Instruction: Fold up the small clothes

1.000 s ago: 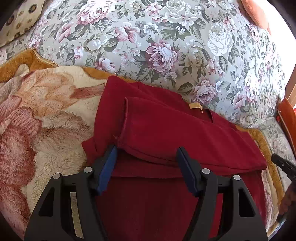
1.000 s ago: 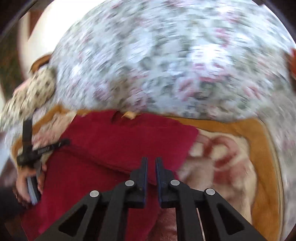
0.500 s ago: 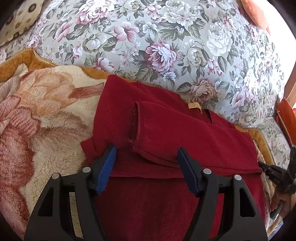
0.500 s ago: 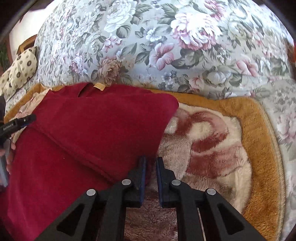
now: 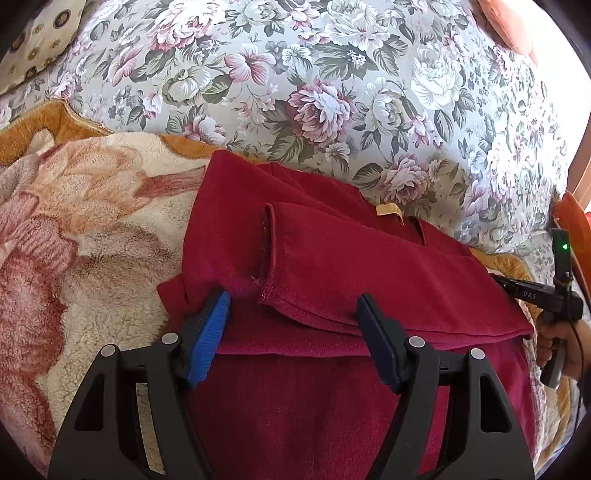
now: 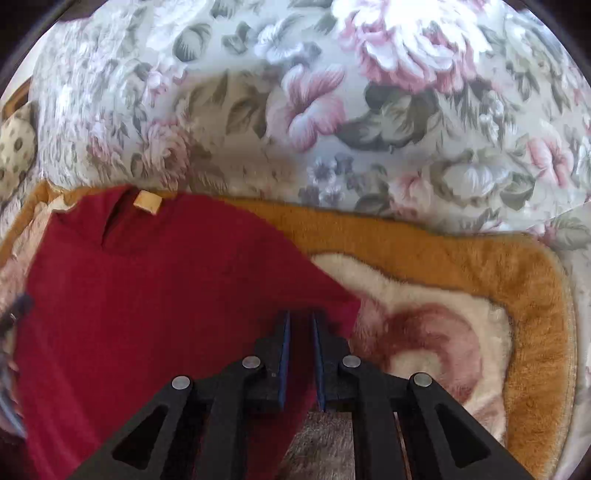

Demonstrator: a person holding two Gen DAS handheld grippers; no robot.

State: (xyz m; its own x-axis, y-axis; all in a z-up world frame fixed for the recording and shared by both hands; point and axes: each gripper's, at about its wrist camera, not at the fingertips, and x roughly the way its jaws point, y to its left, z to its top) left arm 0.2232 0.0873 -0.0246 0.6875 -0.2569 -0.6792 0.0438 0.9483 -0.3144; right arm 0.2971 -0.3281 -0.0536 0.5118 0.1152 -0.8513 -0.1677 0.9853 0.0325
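Dark red garment point(image 5: 332, 266) lies on the plush blanket point(image 5: 92, 236), its collar end with the tan neck label point(image 5: 388, 211) close to the blanket's far edge, where the orange border meets the floral sofa back point(image 5: 332, 92). One sleeve is folded across the body; its hemmed cuff point(image 5: 271, 254) sits left of centre. A folded edge runs across the garment below the sleeve. In the right wrist view the garment's right side ends in a corner point(image 6: 347, 306) over the blanket's cream and pink pattern, well in from the blanket's orange right border point(image 6: 535, 295).

Left gripper point(image 5: 293, 317) hovers over the garment's middle, blue-padded fingers point(image 5: 210, 332) wide apart, the sleeve's lower edge between them, pads not pressing cloth. Right gripper point(image 6: 300, 325) sits at the garment's right corner, fingers nearly together with a thin gap; whether cloth is pinched between the tips cannot be told. In the left wrist view a hand point(image 5: 557, 343) holds that gripper's handle at the blanket's right edge. Spotted cushion point(image 5: 40, 33) at the sofa's far left.
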